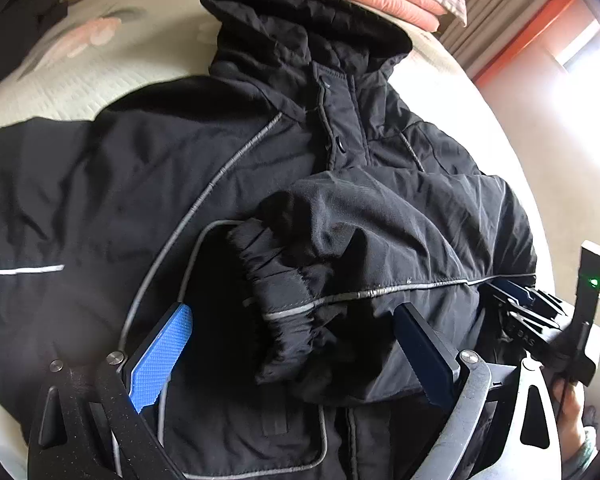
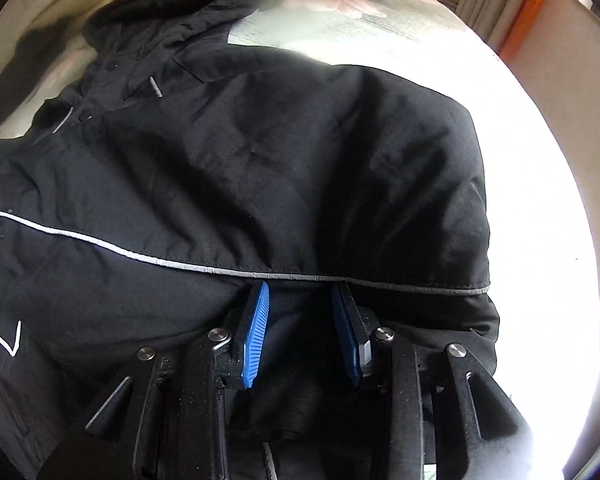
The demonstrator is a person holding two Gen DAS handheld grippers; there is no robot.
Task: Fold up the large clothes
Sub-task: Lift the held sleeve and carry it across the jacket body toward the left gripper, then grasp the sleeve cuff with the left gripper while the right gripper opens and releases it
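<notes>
Left gripper (image 1: 296,344) gaped over the jacket (image 1: 180,168); right gripper (image 2: 300,336) pinched its folded sleeve (image 2: 300,200), which I judged bulky enough to spring free.

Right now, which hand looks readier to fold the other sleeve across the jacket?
Probably the left. The left gripper stands open over the jacket, and the unfolded sleeve stretches out on its side. The right gripper sits at the folded sleeve, jaws partly closed around its fabric.
</notes>
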